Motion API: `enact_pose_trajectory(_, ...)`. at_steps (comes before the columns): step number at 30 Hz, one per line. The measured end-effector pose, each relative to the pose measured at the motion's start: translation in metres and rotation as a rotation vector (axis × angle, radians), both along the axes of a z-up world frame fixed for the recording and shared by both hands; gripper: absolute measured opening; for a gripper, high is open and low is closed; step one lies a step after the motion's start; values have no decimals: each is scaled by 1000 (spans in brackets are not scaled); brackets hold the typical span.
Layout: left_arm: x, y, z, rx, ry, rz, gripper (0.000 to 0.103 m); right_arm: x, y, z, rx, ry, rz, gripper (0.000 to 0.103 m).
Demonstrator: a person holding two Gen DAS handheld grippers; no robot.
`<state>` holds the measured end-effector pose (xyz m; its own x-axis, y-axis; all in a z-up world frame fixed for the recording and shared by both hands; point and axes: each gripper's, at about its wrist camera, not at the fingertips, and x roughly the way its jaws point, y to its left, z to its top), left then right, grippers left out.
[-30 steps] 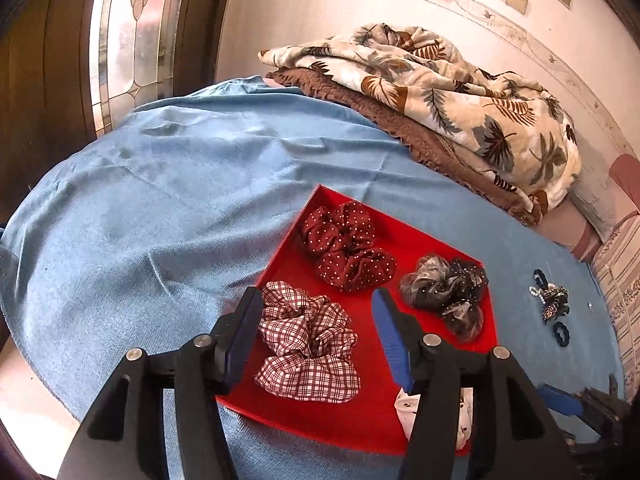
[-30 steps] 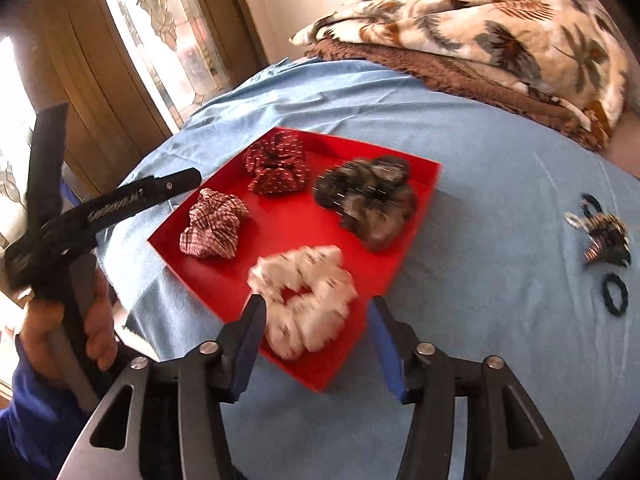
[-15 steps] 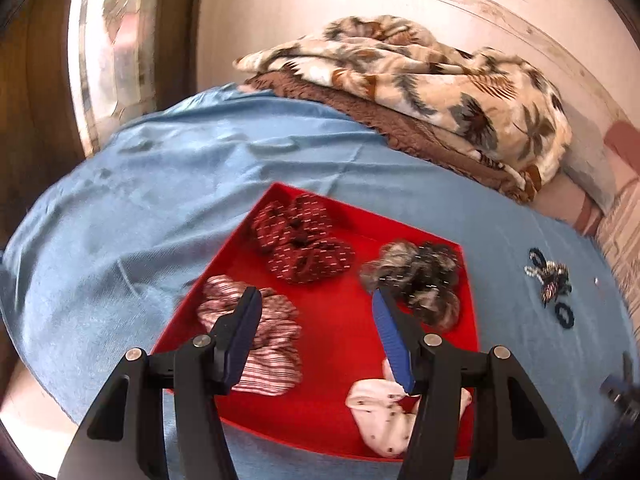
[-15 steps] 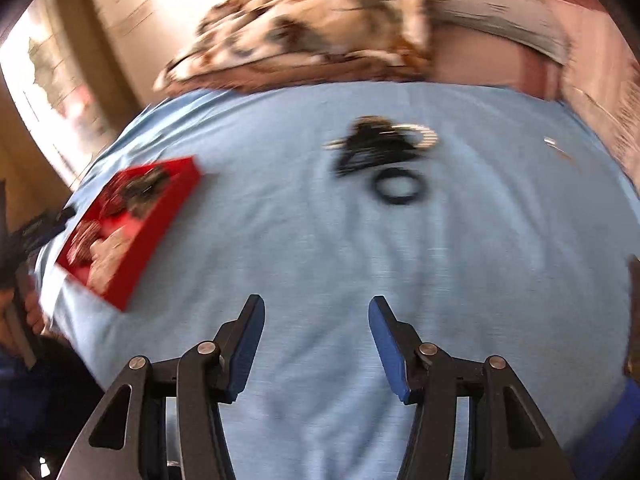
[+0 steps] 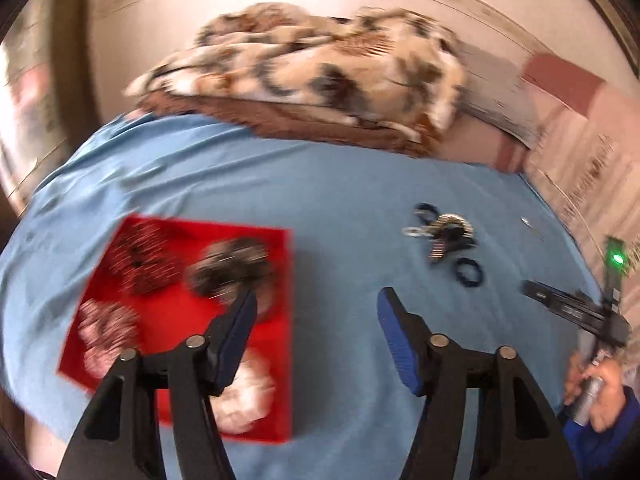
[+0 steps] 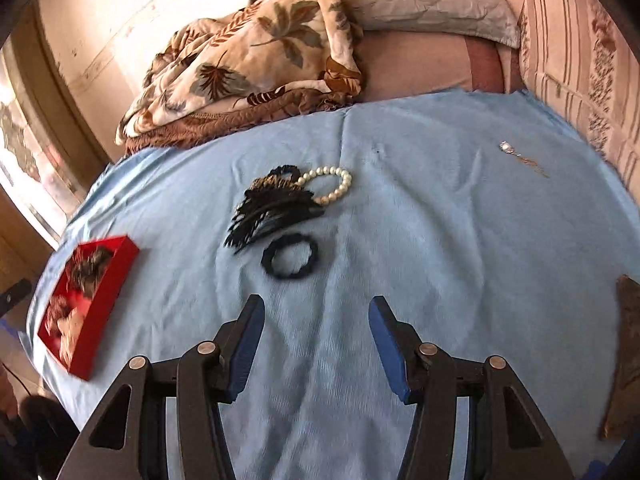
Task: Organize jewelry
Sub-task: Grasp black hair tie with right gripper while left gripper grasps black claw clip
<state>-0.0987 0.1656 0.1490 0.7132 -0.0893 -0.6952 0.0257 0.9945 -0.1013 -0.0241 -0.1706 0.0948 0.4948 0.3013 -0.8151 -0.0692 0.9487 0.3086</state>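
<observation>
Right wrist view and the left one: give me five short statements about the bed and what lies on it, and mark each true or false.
1. The pearl bracelet lies inside the red tray. False: it lies on the blue sheet, well apart from the tray.
2. The black hair tie lies on the sheet ahead of the right gripper. True.
3. The right gripper is clamped on the black hair clip. False: nothing is between its fingers.
4. The red tray holds several scrunchies. True.
5. The left gripper carries a scrunchie. False: its fingers are opening with nothing between them.
</observation>
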Motion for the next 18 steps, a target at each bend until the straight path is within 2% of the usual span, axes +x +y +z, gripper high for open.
enact_pose_trajectory(5, 53, -76, -7, 54, 46, -128, 63, 29, 4, -17, 33, 39, 58, 59)
enact_pose_trajectory(8, 92, -116, -25, 86, 90, -191, 63, 43, 10, -29, 42, 60, 95, 58)
enact_pose_trajectory(11, 122, -141, -44, 91, 139, -229, 61, 56, 12, -41, 58, 87, 117, 53)
enact_pose_trajectory(14, 147, -161, -68, 118, 181, -253, 52, 66, 11, -52, 94, 113, 123, 50)
enact_pose_trajectory(18, 161, -173, -86, 115, 210, -283, 52, 77, 12, -61, 144, 137, 133, 48)
